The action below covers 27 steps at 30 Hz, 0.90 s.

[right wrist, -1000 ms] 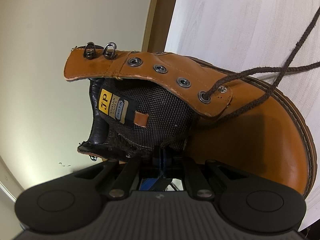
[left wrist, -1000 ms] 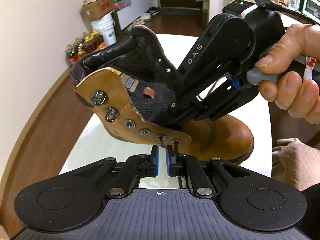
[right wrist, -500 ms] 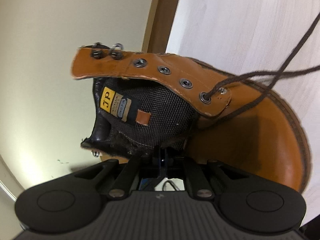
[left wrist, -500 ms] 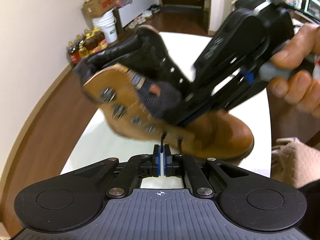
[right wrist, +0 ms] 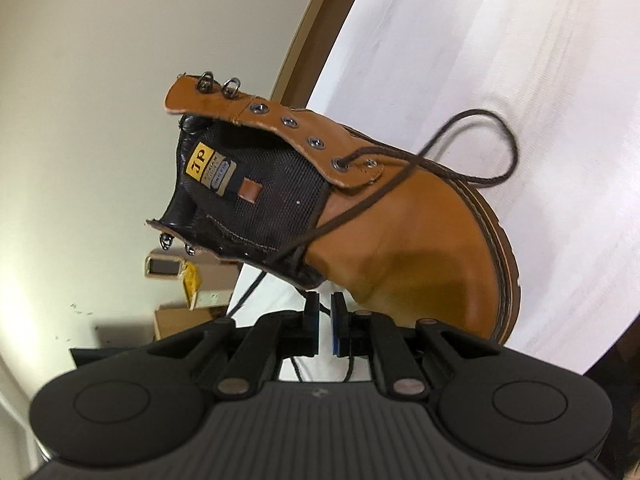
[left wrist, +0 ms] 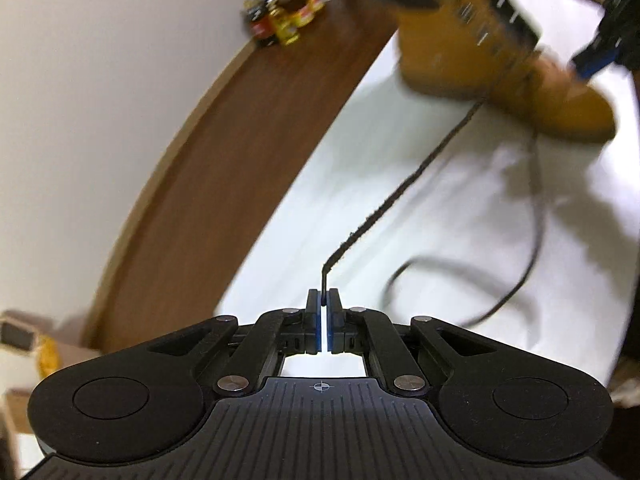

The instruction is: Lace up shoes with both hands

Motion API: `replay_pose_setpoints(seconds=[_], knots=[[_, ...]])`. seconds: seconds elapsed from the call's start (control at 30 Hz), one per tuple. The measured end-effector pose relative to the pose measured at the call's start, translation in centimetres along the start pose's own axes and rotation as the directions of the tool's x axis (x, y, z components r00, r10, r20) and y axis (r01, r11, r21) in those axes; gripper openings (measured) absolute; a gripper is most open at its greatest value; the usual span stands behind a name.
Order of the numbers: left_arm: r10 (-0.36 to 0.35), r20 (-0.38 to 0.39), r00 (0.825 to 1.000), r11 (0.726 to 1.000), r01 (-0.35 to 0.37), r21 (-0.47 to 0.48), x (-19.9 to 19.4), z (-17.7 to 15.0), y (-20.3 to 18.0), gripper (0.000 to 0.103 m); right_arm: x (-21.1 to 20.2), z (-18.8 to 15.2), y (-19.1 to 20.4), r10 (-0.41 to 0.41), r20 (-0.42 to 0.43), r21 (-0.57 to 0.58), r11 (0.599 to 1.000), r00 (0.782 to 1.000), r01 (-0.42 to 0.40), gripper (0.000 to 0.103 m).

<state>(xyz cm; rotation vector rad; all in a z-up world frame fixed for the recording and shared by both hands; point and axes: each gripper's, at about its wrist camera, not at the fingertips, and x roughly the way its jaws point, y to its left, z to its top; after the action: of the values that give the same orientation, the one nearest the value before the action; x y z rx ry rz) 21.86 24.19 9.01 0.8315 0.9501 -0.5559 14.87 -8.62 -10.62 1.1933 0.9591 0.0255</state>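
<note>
A tan leather boot (right wrist: 420, 248) lies on its side on the white table (right wrist: 500, 40), its black tongue facing me. A dark brown lace (right wrist: 510, 148) leaves the lowest eyelet (right wrist: 340, 163) of the far flap and loops over the table. My right gripper (right wrist: 325, 316) hangs just below the near flap, open a little with nothing between its pads. In the left wrist view the boot (left wrist: 440, 52) is blurred at the top right. My left gripper (left wrist: 323, 300) is shut on the lace's stiff tip, and the lace (left wrist: 400, 196) runs taut up to the boot.
Bottles (left wrist: 280, 20) stand on the brown wooden floor (left wrist: 224, 160) by the wall, beyond the table's left edge. Cardboard boxes (right wrist: 192, 300) sit on the floor beneath the boot's collar. A slack loop of lace (left wrist: 520, 272) lies on the table right of my left gripper.
My left gripper shut on the lace tip at the boot's near flap and drew far back, pulling the lace out long. My right gripper let go of the flap, opened slightly and backed off.
</note>
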Motion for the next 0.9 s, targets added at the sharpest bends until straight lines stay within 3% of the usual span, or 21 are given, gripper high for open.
replay_pose_setpoints(seconds=[0.23, 0.4, 0.6, 0.67, 0.77, 0.9], knots=[[0.107, -0.012, 0.994, 0.994, -0.107, 0.003, 1.6, -5.0, 6.9, 0.002, -0.7, -7.1, 0.8, -0.038, 0.162, 0.058, 0.998, 0.986, 0.028, 0.008], [0.159, -0.040, 0.986, 0.987, -0.160, -0.014, 2.0, -8.0, 10.7, 0.002, 1.6, -11.1, 2.7, -0.076, 0.132, 0.038, 0.997, 0.988, 0.072, 0.008], [0.238, -0.144, 0.961, 0.967, -0.249, -0.061, 4.8, -10.6, 13.0, 0.002, 5.4, -13.7, 5.3, -0.177, 0.046, -0.150, 0.972, 0.983, 0.182, 0.009], [0.249, -0.181, 0.951, 0.959, -0.269, -0.092, 5.4, -11.2, 13.5, 0.002, 6.5, -14.4, 6.0, -0.227, 0.027, -0.245, 0.943, 0.974, 0.226, 0.012], [0.238, -0.199, 0.951, 0.957, -0.264, -0.118, 5.7, -11.8, 13.5, 0.003, 7.8, -15.5, 7.0, -0.302, 0.023, -0.390, 0.875, 0.953, 0.287, 0.016], [0.196, -0.196, 0.961, 0.963, -0.226, -0.147, 4.6, -12.8, 13.6, 0.006, 10.9, -17.6, 8.4, -0.384, 0.038, -0.592, 0.735, 0.923, 0.330, 0.016]])
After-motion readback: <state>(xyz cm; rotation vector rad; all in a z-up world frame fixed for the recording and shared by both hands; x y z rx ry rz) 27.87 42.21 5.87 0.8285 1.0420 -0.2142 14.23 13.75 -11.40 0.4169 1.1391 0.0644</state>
